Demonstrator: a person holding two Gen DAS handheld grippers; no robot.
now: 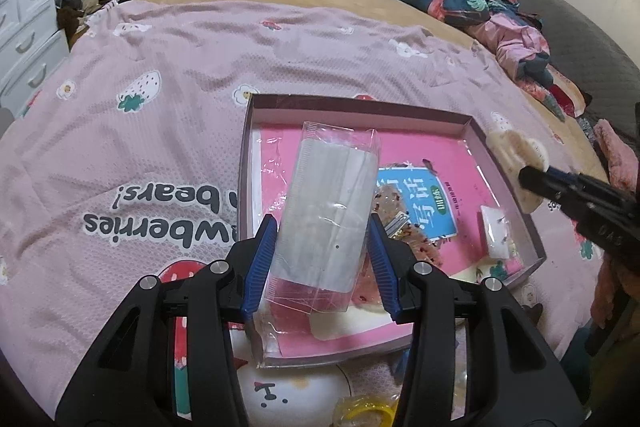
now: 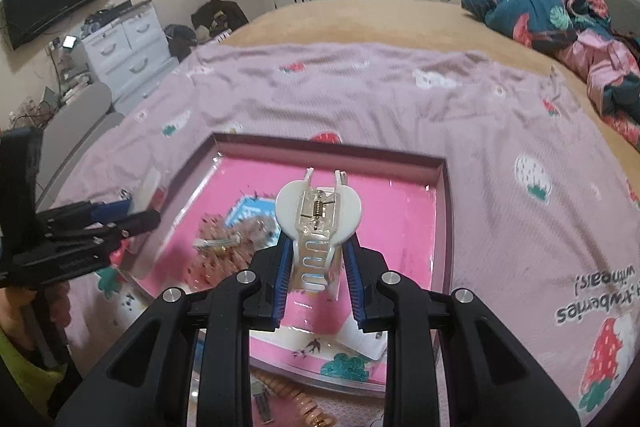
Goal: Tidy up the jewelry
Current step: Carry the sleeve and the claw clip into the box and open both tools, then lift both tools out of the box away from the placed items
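Over pink tray (image 1: 536, 247), left tool (image 1: 322, 239) grasping clear box (image 1: 324, 211), right tool (image 2: 316, 267) clenched on white hair clip (image 2: 318, 211); tray's small jewelry blurred, partly hidden

free: tray (image 2: 440, 227) right half | blocked: beaded clutter (image 2: 224, 247) left

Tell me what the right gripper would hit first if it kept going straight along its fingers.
Probably the pink floor of the shallow box. The right gripper, shut on the white hair clip, points down into it, so the clip would touch first; depth is unclear.
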